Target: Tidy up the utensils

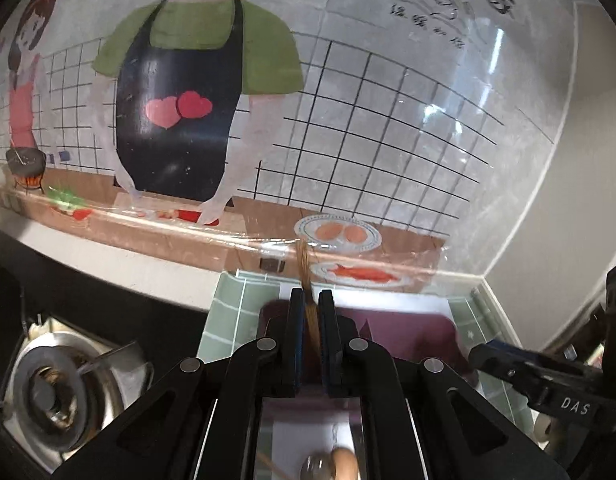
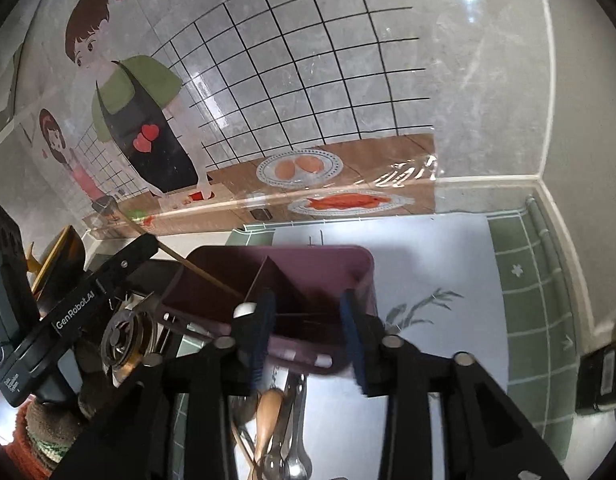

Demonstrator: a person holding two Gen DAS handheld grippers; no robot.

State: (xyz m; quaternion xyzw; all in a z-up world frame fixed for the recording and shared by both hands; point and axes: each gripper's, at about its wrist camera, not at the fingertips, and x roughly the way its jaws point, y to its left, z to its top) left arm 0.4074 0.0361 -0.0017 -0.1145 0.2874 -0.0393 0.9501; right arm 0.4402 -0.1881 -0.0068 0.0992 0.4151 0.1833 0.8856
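Observation:
My left gripper point(image 1: 311, 300) is shut on a thin wooden chopstick point(image 1: 307, 276) that sticks up and forward between the jaws, above a maroon divided utensil holder point(image 1: 408, 328). In the right wrist view the same chopstick point(image 2: 196, 268) slants from the left gripper's finger point(image 2: 108, 280) down into the maroon holder point(image 2: 308, 268). My right gripper point(image 2: 308, 304) is open and empty, its jaws on either side of the holder's near wall. Loose utensils, a wooden spoon point(image 2: 268, 412) and metal spoons point(image 2: 294, 420), lie on the counter under it.
A gas stove burner point(image 1: 52, 396) sits at the left; it also shows in the right wrist view point(image 2: 126, 340). A white mat point(image 2: 428, 280) and green tiled mat point(image 2: 524, 288) cover the counter. A wall with a cartoon kitchen sticker point(image 1: 180, 100) stands close behind. A dark object point(image 2: 604, 376) sits far right.

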